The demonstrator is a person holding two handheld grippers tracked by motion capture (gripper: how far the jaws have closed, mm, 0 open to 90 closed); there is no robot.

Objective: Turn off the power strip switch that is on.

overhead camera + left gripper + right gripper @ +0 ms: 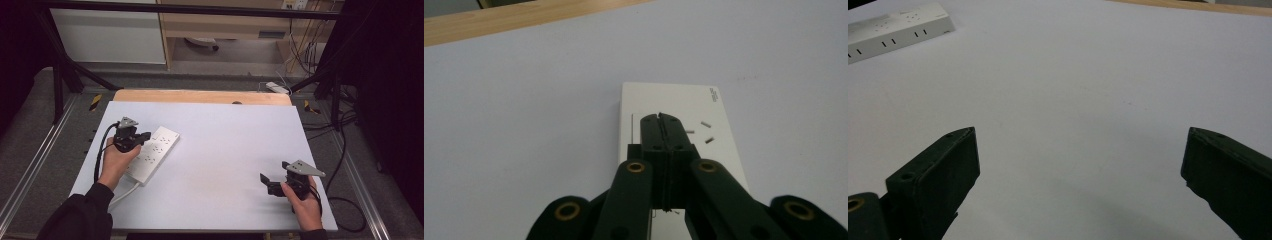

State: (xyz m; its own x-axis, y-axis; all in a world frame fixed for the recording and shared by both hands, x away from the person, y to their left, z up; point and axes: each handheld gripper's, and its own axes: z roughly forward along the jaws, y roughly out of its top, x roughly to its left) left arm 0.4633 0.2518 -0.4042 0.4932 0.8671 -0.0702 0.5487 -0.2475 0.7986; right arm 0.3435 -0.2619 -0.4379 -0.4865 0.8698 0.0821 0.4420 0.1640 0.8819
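Strip (152,154), a long white plastic power bar with flat faces and square edges, lies at a slant on the left part of the desk (220,145), with a white cord leaving its near end. By size the desk comes first: a broad rectangular top under a smooth, matt, pale grey sheet, with a bare wooden edge along its far side. Rows of small dark socket slots mark the strip's top face (674,107) (898,25).

Left gripper (145,136) is black, hard and angular, with brass-coloured rivets on its arms; its fingers (651,135) are pressed together, flat pads meeting, empty, just above the strip's top face.

Right gripper (264,180) sits low over the near right part of the desk, well apart from the strip. Its blocky black fingers (943,170) stand wide apart with bare sheet between them.
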